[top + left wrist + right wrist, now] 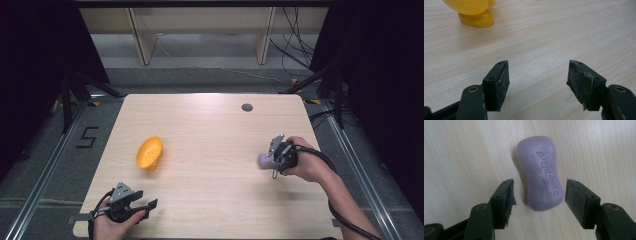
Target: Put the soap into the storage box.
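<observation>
Right gripper [539,192]: jaws stand spread over the wooden table top [210,195], with the lilac waisted soap bar [540,172] lying flat between them. Bare wood shows in a gap on each side of the bar, wider at the jaw on the left in the right gripper view. Wood beyond the bar is bare.

Left gripper [537,83]: jaws spread, nothing between them, bare wood ahead. One obstacle: the glossy yellow plastic bowl-shaped dish on its foot [474,12], ahead and off to the left, well apart. Open table lies between the two grippers.
</observation>
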`<state>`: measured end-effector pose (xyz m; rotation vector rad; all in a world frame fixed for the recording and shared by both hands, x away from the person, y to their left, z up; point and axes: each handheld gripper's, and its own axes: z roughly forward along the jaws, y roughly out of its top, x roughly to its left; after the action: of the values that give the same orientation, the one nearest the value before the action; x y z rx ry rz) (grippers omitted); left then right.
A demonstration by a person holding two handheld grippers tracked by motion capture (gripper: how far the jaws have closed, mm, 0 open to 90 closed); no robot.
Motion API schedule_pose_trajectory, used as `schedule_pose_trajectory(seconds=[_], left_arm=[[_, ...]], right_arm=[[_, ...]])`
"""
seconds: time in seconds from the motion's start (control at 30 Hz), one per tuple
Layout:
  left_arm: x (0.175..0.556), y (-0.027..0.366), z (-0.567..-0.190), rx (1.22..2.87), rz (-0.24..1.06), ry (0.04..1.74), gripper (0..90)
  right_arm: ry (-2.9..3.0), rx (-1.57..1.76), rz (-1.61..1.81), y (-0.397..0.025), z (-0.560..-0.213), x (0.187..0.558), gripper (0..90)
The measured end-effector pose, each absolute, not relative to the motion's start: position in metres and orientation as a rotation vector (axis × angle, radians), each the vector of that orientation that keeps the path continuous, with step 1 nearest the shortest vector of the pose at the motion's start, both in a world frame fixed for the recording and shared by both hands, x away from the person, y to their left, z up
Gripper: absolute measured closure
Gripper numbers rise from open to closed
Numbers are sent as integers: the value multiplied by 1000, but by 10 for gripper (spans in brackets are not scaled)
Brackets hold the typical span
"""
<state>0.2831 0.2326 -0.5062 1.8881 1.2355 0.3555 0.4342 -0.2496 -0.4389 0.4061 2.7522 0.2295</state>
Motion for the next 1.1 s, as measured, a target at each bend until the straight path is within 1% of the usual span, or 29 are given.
schedule_pose_trajectory(seconds=[0.2, 0.5, 0.53, 0.63, 0.93, 1.1], left_arm=[[283, 233, -506, 1916, 360, 1220, 334], [283, 232, -506, 1905, 347, 1231, 334], [283, 233, -506, 1909, 346, 1231, 334], [283, 233, -506, 1906, 351, 1233, 334], [283, 233, -507, 1904, 356, 1228, 334], [283, 233, -507, 1897, 353, 1233, 333]], right_arm=[[2769, 363, 171, -245, -447, 446, 401], [2799, 326, 116, -239, -456, 458, 394], [2807, 281, 118, -239, -457, 461, 394], [2806, 338, 103, -236, -459, 460, 394], [2820, 271, 70, -231, -465, 467, 397], [2842, 322, 48, -230, -467, 466, 399]])
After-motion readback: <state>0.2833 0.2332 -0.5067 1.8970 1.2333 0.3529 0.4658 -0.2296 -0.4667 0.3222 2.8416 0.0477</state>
